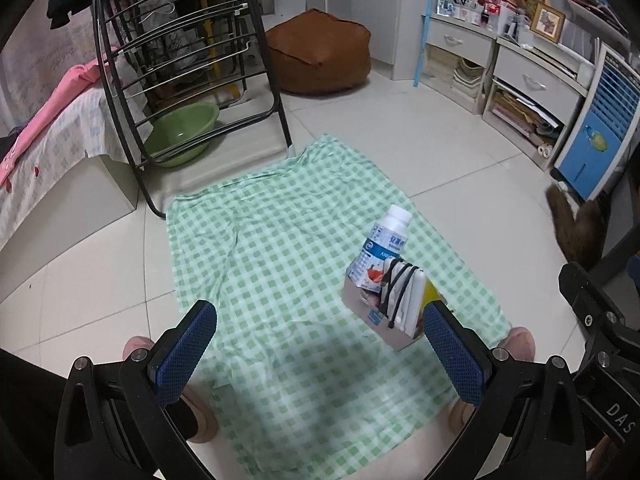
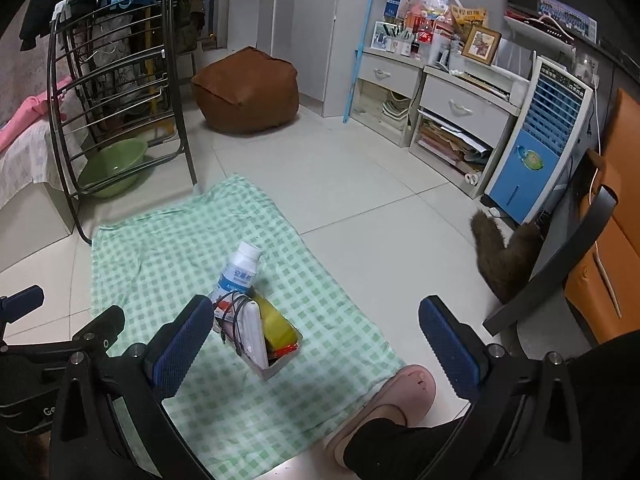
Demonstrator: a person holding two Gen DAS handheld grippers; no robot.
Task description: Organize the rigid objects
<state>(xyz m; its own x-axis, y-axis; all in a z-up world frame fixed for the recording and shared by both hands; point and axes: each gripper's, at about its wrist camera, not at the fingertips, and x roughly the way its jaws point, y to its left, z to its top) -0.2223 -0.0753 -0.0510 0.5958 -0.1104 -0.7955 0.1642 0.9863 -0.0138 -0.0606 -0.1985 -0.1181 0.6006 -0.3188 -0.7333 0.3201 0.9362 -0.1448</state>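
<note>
A green-and-white checked cloth (image 1: 280, 272), thin and creased, lies spread on the glossy pale tiled floor (image 1: 460, 152). Toward its right side stands one small open cardboard box (image 1: 384, 320), packed with rigid things: one white plastic drink bottle (image 1: 386, 240) with a white cap and a blue-and-red label, leaning out of the far end; one flat white slab-shaped device wrapped round with a black cable (image 1: 400, 288); and one yellow packet (image 2: 276, 322) with a bit of red beneath it.

The left gripper (image 1: 320, 356) hangs above the near part of the cloth, its two blue, dimple-textured fingers (image 1: 184, 356) spread wide with nothing between them; the right-hand finger overlaps the box's near corner in the left wrist view, contact unclear. The right gripper (image 2: 316, 348) has its two matching blue fingers (image 2: 452, 348) likewise spread and empty, the box seen just inside its left finger.

Two pink slippers show at the cloth's near edge, one being (image 2: 392, 404) under a dark trouser leg. Beyond the cloth stand a black metal drying rack (image 1: 176, 60), one green plastic basin (image 1: 184, 132) under it, a brown beanbag (image 1: 320, 52), two white bedside cabinets (image 1: 532, 80) and a blue-and-white air cooler (image 1: 596, 136).
</note>
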